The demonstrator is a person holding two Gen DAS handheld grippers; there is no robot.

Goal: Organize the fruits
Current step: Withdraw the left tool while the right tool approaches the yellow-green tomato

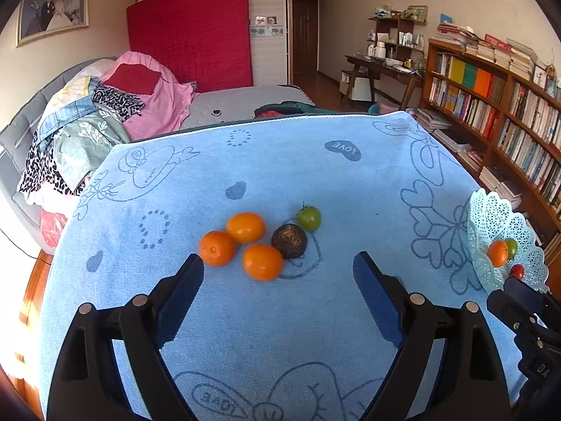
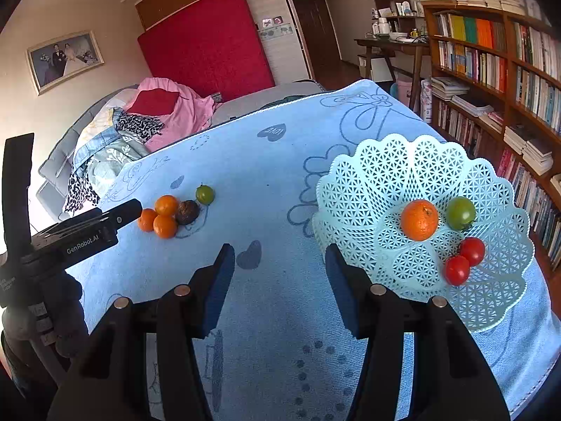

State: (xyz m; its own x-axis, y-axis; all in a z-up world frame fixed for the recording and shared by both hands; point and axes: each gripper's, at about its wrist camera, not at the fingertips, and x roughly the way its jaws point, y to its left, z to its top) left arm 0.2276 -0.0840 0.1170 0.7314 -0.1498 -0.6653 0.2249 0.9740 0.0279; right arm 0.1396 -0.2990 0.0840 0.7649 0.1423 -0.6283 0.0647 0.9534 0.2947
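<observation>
Three oranges [image 1: 245, 227], a dark brown fruit [image 1: 289, 241] and a green tomato [image 1: 309, 218] lie clustered on the blue towel [image 1: 315, 175]. My left gripper [image 1: 278, 273] is open and empty, just short of the cluster. In the right wrist view the pale blue lattice basket [image 2: 403, 161] holds an orange [image 2: 419, 220], a green tomato [image 2: 460, 213] and two red tomatoes [image 2: 464, 261]. My right gripper [image 2: 279, 263] is open and empty, left of the basket. The cluster [image 2: 175, 212] shows there at the left, by the left gripper's body [image 2: 84, 235].
The basket [image 1: 505, 217] sits near the table's right edge. A bookshelf [image 1: 491, 105] stands to the right. A bed with piled clothes [image 1: 105, 115] lies beyond the far edge, with a desk [image 1: 385, 66] further back.
</observation>
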